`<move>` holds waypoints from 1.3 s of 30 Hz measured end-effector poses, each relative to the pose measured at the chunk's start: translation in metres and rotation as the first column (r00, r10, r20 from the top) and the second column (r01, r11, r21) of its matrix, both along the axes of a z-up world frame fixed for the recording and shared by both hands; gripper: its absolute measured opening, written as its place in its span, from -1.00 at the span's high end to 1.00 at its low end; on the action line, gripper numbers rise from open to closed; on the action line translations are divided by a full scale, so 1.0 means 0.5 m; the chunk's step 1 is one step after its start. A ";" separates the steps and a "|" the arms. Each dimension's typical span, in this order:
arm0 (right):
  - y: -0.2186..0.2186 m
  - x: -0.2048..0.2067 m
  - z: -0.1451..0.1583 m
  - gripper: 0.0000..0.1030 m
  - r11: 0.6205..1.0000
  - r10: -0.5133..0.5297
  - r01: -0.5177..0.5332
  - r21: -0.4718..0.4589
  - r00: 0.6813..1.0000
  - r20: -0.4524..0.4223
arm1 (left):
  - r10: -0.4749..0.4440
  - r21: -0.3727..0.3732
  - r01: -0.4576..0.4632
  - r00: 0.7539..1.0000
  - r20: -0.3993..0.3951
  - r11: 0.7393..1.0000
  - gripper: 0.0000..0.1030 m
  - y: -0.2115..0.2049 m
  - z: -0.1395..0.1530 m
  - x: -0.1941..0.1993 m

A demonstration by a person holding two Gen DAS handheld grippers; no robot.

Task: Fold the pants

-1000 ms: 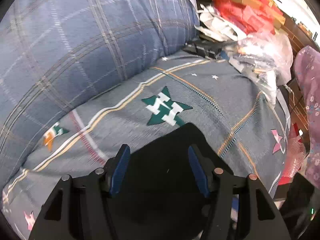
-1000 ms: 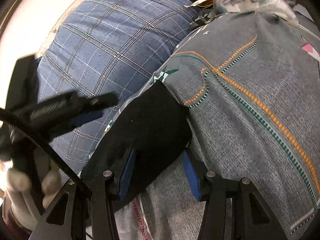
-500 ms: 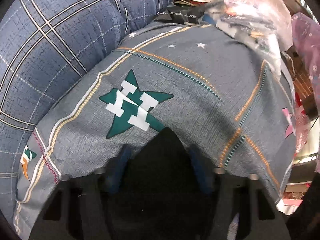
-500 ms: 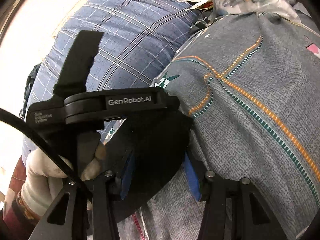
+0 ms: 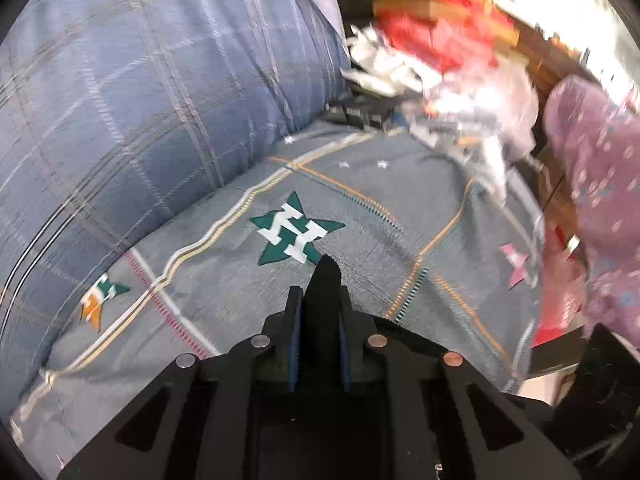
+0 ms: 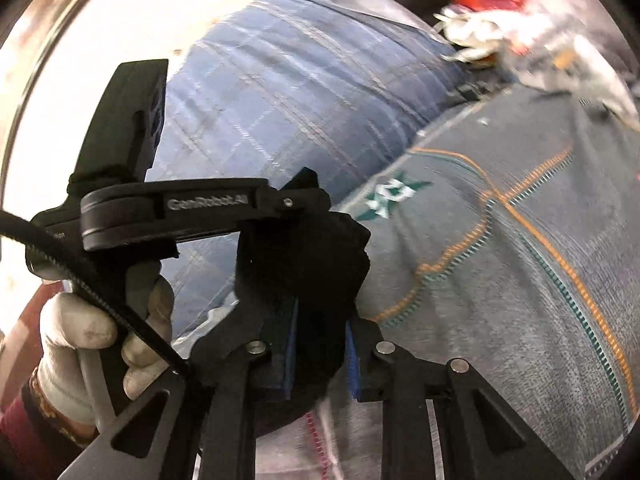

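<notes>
A grey star-print bedsheet (image 5: 360, 240) lies under your tongs; left tongs (image 5: 319, 320) and right tongs (image 6: 320, 344) are each closing on the black pants (image 6: 304, 256), cloth bunched between their pads; the thin pinch could slip free as you lift.

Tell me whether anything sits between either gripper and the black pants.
Nothing visible does. The left gripper and right gripper are both closing with the black pants already between their pads.
</notes>
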State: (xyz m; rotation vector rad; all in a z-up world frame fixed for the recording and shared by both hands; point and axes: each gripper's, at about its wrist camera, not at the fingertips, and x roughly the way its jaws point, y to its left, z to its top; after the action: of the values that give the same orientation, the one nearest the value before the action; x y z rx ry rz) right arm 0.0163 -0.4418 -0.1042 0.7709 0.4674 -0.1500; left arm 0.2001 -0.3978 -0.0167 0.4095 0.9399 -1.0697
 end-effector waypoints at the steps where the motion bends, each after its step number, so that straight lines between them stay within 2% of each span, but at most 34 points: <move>1: 0.011 -0.002 0.011 0.59 1.000 0.016 -0.016 -0.016 1.000 0.011 | 0.008 -0.016 -0.008 1.000 -0.008 1.000 0.72 0.012 0.007 0.000; 8: 0.102 -0.003 0.079 0.61 0.990 0.124 -0.119 -0.071 0.990 0.073 | 0.090 -0.144 -0.096 0.995 -0.050 0.985 0.73 0.186 0.082 0.005; 14: 0.215 0.025 0.130 0.62 0.959 0.254 -0.244 -0.144 0.966 0.051 | 0.179 -0.209 -0.194 0.980 -0.092 0.958 0.74 0.351 0.107 0.029; 18: 0.310 0.061 0.146 0.62 0.923 0.334 -0.325 -0.204 0.943 0.007 | 0.249 -0.253 -0.280 0.957 -0.148 0.926 0.74 0.461 0.098 0.054; 26: 0.487 0.142 0.134 0.63 0.834 0.455 -0.468 -0.292 0.883 -0.116 | 0.348 -0.319 -0.431 0.893 -0.285 0.844 0.74 0.643 0.038 0.119; 29: 0.529 0.172 0.123 0.63 0.807 0.483 -0.505 -0.306 0.863 -0.150 | 0.383 -0.328 -0.491 0.858 -0.342 0.807 0.74 0.701 0.000 0.150; 34: 0.592 0.215 0.092 0.63 0.758 0.516 -0.560 -0.335 0.829 -0.217 | 0.424 -0.317 -0.565 0.805 -0.415 0.762 0.74 0.772 -0.069 0.179; 39: 0.641 0.236 0.051 0.63 0.717 0.537 -0.602 -0.352 0.799 -0.270 | 0.442 -0.306 -0.612 0.762 -0.473 0.729 0.74 0.813 -0.130 0.192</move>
State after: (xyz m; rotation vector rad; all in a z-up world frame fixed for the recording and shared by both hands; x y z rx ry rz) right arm 0.1341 -0.1214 -0.0790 0.1556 0.7709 0.2748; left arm 0.2961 0.0085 -0.0817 -0.4615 1.0206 -0.7847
